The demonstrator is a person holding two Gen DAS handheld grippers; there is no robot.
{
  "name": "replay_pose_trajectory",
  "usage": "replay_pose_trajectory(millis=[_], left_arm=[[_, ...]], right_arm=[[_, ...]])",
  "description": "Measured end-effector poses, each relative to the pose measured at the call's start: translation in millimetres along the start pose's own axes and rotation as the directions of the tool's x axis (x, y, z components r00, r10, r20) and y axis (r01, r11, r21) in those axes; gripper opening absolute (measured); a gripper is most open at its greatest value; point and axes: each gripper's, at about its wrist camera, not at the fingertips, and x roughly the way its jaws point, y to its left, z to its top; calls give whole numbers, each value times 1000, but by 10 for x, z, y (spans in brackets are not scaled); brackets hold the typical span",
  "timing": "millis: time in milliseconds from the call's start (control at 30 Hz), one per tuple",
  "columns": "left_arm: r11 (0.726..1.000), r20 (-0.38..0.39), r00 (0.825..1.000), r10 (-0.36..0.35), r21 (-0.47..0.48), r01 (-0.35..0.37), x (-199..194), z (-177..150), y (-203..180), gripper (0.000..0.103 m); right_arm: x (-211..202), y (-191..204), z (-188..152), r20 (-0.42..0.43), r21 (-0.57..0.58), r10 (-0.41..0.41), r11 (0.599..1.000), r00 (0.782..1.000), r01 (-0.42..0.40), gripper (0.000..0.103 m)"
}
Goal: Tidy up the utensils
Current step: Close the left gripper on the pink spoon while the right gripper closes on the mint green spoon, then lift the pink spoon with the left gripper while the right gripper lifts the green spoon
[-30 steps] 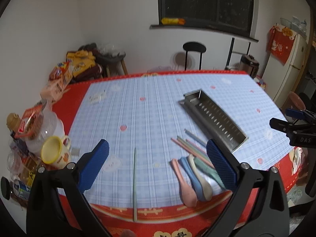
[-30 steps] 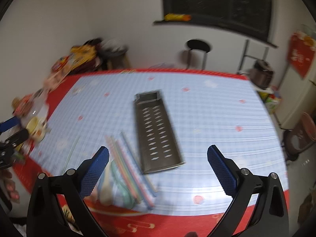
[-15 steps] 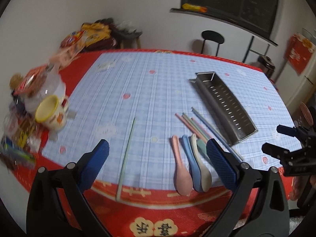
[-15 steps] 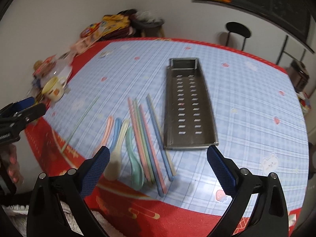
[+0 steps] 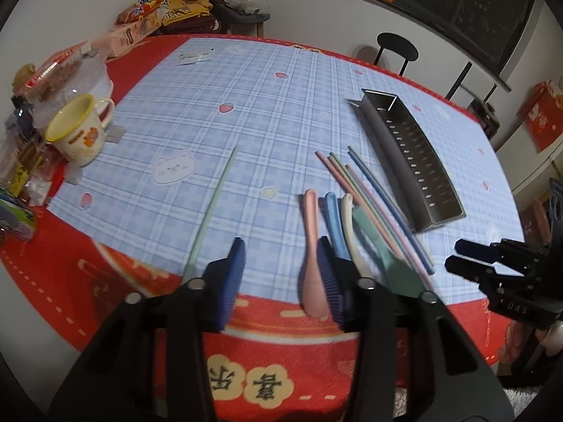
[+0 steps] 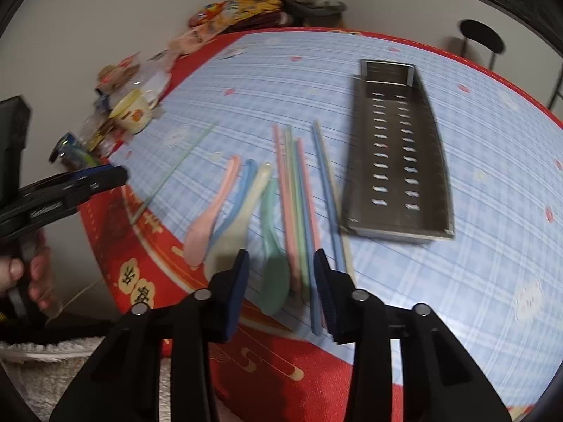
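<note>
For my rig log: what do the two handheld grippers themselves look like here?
Both look identical: the left gripper and right gripper have glossy black plastic arms with round silver pivot bolts and dark blue ribbed finger pads. White "DAS" lettering shows on the right gripper's side. No cables or sleeves are visible.

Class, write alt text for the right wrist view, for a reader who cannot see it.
The right tool, open and empty, hovers over pastel spoons and chopsticks lying side by side near the edge of a blue checked tablecloth. A perforated metal tray lies just right of them, empty, and the left tool shows at the left edge.
</note>
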Motion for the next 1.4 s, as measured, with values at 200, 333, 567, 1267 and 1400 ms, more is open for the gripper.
replay_pose_trajectory(millis=[200, 333, 567, 1267, 1400], left_arm=[[997, -75, 994, -73, 2, 74, 250, -51, -47, 27], [994, -116, 987, -112, -29, 109, 434, -44, 3, 26], [985, -174, 970, -170, -8, 172, 668, -5, -46, 26], [967, -295, 922, -251, -42, 250, 1044, 20, -39, 27], [966, -311, 915, -256, -42, 256, 1062, -10, -59, 27]], right_arm=[[259, 27, 70, -56, -88, 33, 995, 998, -38, 27], [514, 123, 142, -101, -137, 35, 989, 994, -49, 20], [744, 198, 257, -141, -154, 15, 987, 990, -37, 12], [934, 117, 162, -226, -71, 37, 996, 974, -55, 7], [933, 114, 154, -220, -59, 47, 996, 974, -62, 7]])
